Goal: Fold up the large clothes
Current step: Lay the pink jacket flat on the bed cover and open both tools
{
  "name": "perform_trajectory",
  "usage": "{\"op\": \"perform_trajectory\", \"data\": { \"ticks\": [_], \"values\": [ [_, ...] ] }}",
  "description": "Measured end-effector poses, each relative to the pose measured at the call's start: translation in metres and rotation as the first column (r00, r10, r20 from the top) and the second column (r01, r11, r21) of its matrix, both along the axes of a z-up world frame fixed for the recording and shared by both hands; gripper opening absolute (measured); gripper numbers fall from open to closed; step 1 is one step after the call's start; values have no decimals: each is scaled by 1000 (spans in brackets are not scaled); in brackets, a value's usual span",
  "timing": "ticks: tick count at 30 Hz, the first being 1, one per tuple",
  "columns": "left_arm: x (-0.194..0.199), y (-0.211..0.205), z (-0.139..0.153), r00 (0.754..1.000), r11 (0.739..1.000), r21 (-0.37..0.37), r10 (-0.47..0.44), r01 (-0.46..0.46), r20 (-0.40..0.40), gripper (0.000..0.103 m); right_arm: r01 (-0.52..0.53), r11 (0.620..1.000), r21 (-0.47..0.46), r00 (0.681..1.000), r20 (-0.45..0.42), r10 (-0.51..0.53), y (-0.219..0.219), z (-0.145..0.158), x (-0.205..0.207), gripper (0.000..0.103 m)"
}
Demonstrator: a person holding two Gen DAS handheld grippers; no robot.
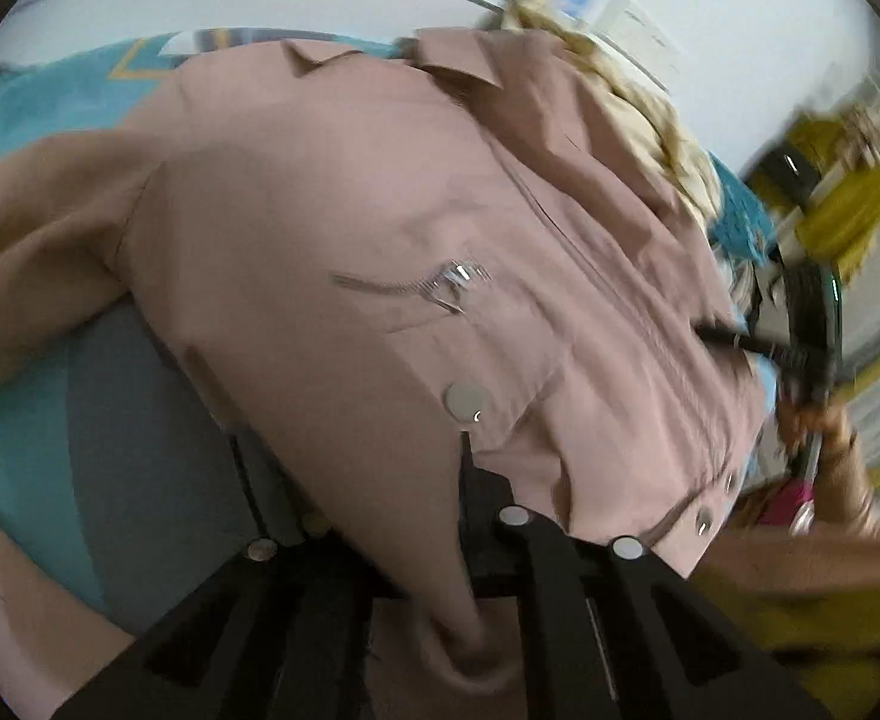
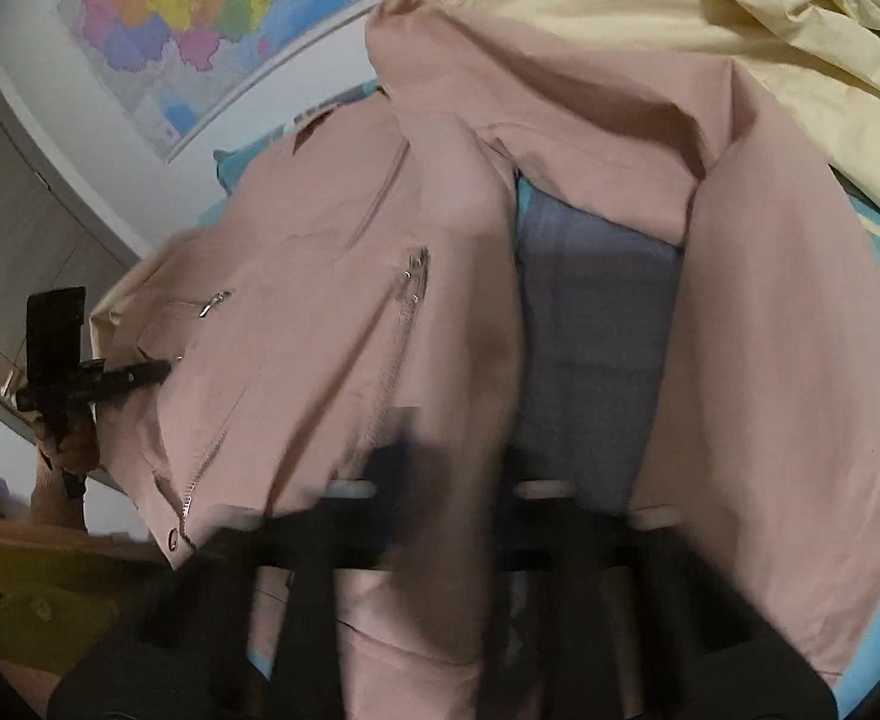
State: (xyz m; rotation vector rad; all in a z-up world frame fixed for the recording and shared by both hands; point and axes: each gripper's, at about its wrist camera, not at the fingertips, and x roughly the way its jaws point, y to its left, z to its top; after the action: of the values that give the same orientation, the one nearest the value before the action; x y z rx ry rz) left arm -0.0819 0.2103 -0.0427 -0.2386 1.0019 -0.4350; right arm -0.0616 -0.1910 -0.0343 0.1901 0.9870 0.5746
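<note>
While jacket (image 1: 380, 228) lies front-up across frame centre on blue bedding (image 1: 26, 420), zipper up middle, fold step in hand. Left gripper (image 1: 434, 540), bottom of frame: jaws closed, pinching pink hem fold. Right gripper (image 2: 440, 510), bottom centre of its view: jaws closed on pink sleeve strip running between them. Cream garment (image 2: 709, 18) heaped upper right, touching jacket. Next likely: carry gripped edges over body, keep layers flat, avoid dragging cream garment.

Pink jacket (image 1: 380, 228) on teal bedding (image 1: 26, 450); left hand-held gripper (image 1: 434, 546) pinching its hem fold.
</note>
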Motion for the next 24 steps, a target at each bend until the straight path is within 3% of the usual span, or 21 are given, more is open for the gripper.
{"op": "perform_trajectory", "data": {
  "ticks": [2, 3, 5, 6, 7, 8, 9, 11, 14, 18, 21, 24],
  "values": [
    [10, 13, 15, 998, 998, -16, 63, -63, 26, 4, 32, 999, -21, 999, 37, -31, 1, 9, 3, 7],
    [18, 23, 20, 991, 991, -22, 135, -135, -6, 4, 68, 997, -26, 996, 67, -67, 0, 16, 4, 7],
    [25, 31, 20, 978, 979, 0, 204, -204, -50, 7, 126, 990, -70, 987, 110, -118, 0, 27, 4, 20],
    [24, 28, 18, 977, 978, 32, 208, -207, -50, 11, 129, 987, -93, 982, 149, -114, 3, 35, -2, 35],
    [20, 24, 16, 980, 980, 56, 194, -192, -43, 18, 116, 988, -101, 976, 195, -94, 4, 43, -11, 52],
    [15, 21, 16, 981, 979, 69, 193, -190, -34, 28, 80, 991, -110, 968, 245, -51, 12, 52, -23, 59],
    [8, 18, 15, 983, 981, 72, 182, -181, -14, 32, 15, 992, -127, 959, 283, 22, 24, 60, -37, 65],
    [-3, 16, 17, 989, 985, 84, 148, -149, 17, 37, -134, 976, -172, 933, 309, 183, 53, 65, -62, 66],
    [-12, 17, 16, 990, 988, 66, 139, -140, 22, 40, -333, 900, -280, 861, 298, 412, 108, 55, -91, 74],
    [-38, 23, 17, 990, 989, 71, 122, -127, 70, 54, -431, 746, -507, 750, 259, 609, 161, 23, -123, 74],
    [-55, 28, 16, 990, 992, 56, 111, -116, 89, 57, -463, 713, -526, 727, 235, 646, 175, 9, -128, 74],
    [-66, 26, 16, 987, 992, 60, 105, -113, 120, 64, -425, 669, -610, 690, 261, 676, 187, -6, -135, 76]
  ]
}}
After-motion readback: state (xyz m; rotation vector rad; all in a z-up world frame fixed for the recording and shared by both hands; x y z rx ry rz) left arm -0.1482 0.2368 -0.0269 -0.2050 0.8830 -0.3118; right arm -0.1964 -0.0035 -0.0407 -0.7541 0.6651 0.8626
